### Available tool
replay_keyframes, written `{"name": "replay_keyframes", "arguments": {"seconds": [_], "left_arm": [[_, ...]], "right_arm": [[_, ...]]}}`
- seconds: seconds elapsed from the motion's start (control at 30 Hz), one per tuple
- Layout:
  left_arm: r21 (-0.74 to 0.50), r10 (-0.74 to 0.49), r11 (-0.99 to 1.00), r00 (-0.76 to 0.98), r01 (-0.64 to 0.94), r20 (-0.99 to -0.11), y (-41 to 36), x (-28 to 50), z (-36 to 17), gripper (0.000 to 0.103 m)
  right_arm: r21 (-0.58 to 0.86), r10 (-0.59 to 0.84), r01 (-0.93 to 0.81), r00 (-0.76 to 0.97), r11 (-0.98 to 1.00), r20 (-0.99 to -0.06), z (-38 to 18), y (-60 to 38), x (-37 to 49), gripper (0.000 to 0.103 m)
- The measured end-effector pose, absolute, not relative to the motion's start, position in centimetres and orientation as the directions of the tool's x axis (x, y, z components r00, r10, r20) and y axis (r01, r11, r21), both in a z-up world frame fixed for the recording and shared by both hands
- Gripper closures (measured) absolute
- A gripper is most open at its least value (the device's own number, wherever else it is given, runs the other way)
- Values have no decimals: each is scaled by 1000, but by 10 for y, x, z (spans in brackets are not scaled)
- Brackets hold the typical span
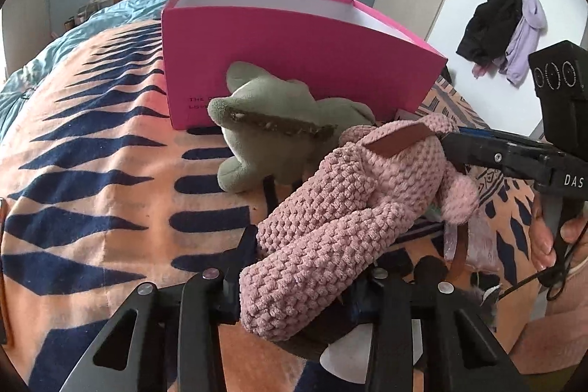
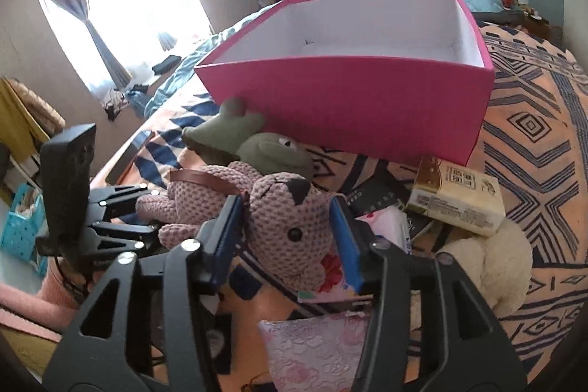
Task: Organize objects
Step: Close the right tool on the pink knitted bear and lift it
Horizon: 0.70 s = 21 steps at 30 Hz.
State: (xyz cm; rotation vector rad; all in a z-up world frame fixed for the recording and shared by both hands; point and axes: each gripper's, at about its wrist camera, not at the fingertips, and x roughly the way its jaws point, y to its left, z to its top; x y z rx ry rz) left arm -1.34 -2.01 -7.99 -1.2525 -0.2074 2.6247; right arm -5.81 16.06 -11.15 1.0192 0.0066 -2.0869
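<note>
A pink crochet plush (image 1: 341, 201) (image 2: 286, 215) lies on the patterned bedspread in front of an empty, open magenta box (image 1: 294, 61) (image 2: 349, 109). My left gripper (image 1: 312, 256) (image 2: 152, 212) is shut on the plush's legs. My right gripper (image 2: 286, 208) (image 1: 450, 142) has its blue pads (image 2: 228, 234) against both sides of the plush's head. A green plush (image 1: 272, 135) (image 2: 272, 153) lies just behind it, against the box's near wall.
To the right of the pink plush lie a yellow carton (image 2: 455, 204), a white fluffy toy (image 2: 488, 263), a pink patterned pouch (image 2: 312, 348) and a floral item (image 2: 330, 267). A hand (image 1: 551, 237) holds the right gripper. Coats (image 1: 503, 24) hang on the wall.
</note>
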Motion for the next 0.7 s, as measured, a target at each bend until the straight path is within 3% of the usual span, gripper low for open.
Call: {"name": "replay_keyframes", "arguments": {"seconds": [0.2,0.7], "left_arm": [[-222,264,-964,-620,-147,-739,-21,-7,-70,63],[-90,199,-979,-753,-183,-627,-30,-38,29,63]], "right_arm": [[303,-666,692,-341,-656,-664,-108,159,-50,57],[263,-724,717,-464,-645,-511,-21,163,-66,58]]}}
